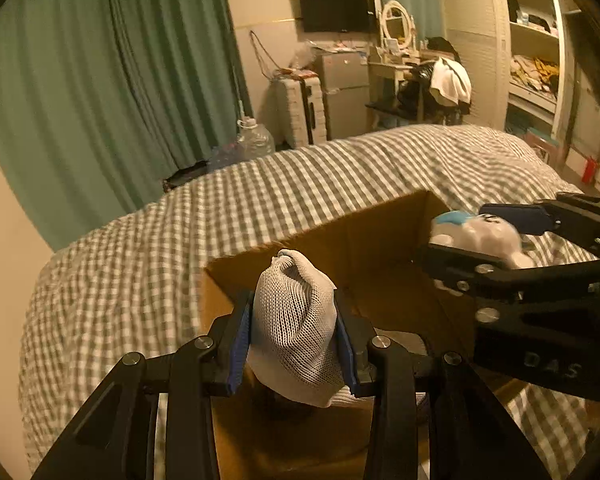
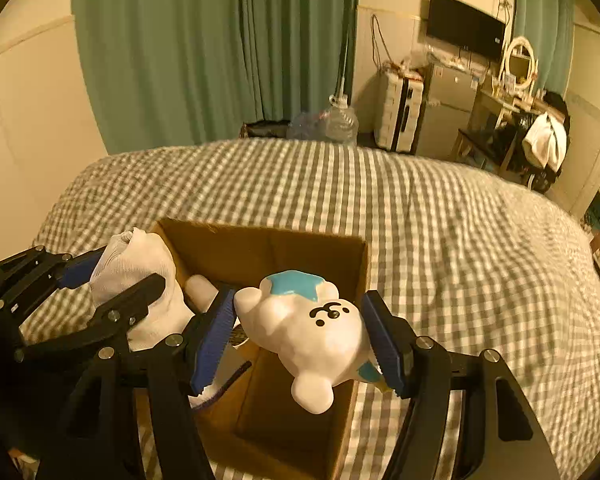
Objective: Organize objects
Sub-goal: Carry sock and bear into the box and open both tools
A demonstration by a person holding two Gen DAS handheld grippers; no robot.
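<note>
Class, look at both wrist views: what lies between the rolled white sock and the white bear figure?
In the right wrist view, the cardboard box's open interior and the right gripper's blue left finger lie between sock and bear.

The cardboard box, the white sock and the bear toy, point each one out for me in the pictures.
cardboard box (image 2: 268,242): right wrist view, on its inner far wall.
white sock (image 1: 296,320): left wrist view, on the knit middle, between the left gripper's pads.
bear toy (image 2: 320,332): right wrist view, on its white face below the printed mouth.

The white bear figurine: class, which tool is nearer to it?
Right. The right tool has the white bear figurine between its fingers; the left tool, beside it, grips a white sock.
</note>
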